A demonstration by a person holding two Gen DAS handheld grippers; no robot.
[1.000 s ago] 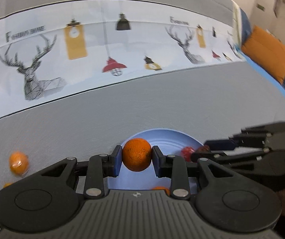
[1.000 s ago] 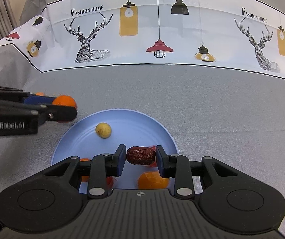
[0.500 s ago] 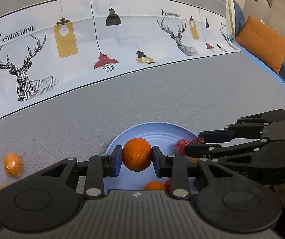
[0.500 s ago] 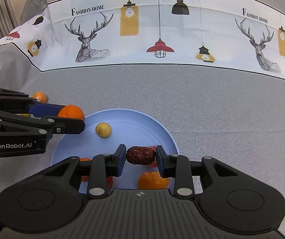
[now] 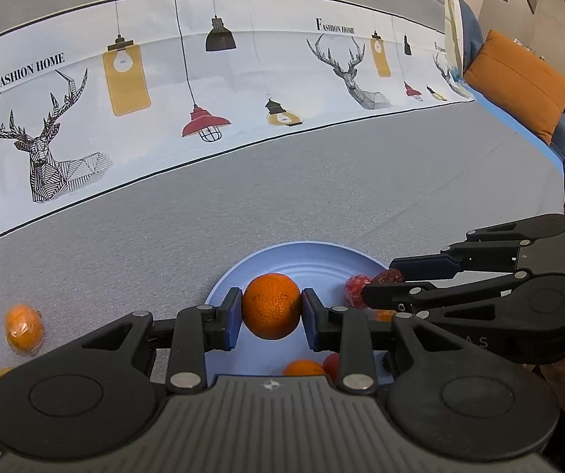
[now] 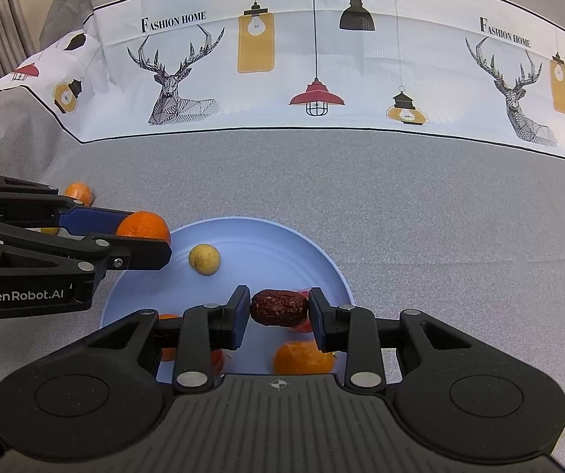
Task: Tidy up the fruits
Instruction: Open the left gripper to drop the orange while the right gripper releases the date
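Note:
My left gripper [image 5: 271, 311] is shut on an orange [image 5: 271, 306] and holds it above the left part of the light blue plate [image 5: 314, 254]. My right gripper [image 6: 279, 311] is shut on a wrinkled brown-red date [image 6: 279, 307] over the same plate [image 6: 266, 236]. From the right wrist view the left gripper [image 6: 152, 244] comes in from the left with the orange [image 6: 142, 225] over the plate's rim. On the plate lie a small yellow fruit [image 6: 204, 259], an orange piece [image 6: 302, 358] and red fruits, partly hidden by the fingers.
A wrapped orange [image 5: 24, 327] lies on the grey tablecloth [image 5: 321, 181] left of the plate, seen also as the orange [image 6: 79, 192] behind the left gripper. A white printed band [image 6: 321, 71] runs across the far side. An orange cushion [image 5: 519, 82] sits at the far right.
The left wrist view has swung, so the plate and the right gripper sit a little further right in it. Both grips are unchanged and the right gripper has kept still.

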